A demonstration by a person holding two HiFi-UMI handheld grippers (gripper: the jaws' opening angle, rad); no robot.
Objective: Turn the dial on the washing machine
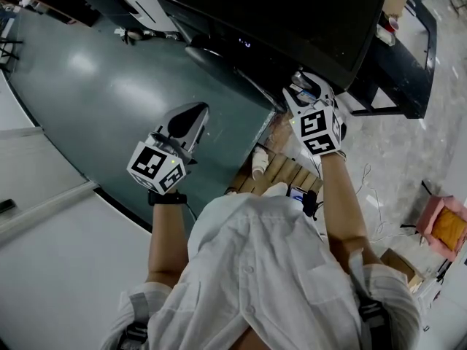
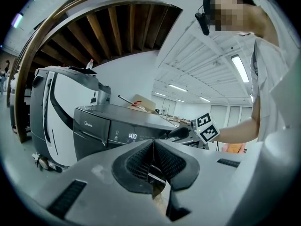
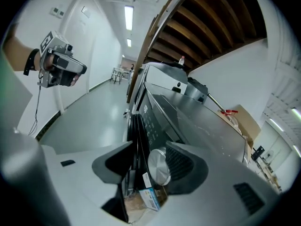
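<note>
Right claw (image 3: 149, 150) spread around silver dial (image 3: 159, 167) on washing machine (image 3: 188, 121), lower centre of frame. Left claw (image 2: 153, 147) pressed together, empty, apart from machine.

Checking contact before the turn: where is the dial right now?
In the right gripper view, the dial sits on the washer's front, between the open jaws of the right gripper, nearer the jaw at picture right.

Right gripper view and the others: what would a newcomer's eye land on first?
The silver dial on the dark washing machine stands out, sitting between the open jaws of the right gripper. The left gripper is shut and empty, held off to the side, facing the machine's lit display.
</note>
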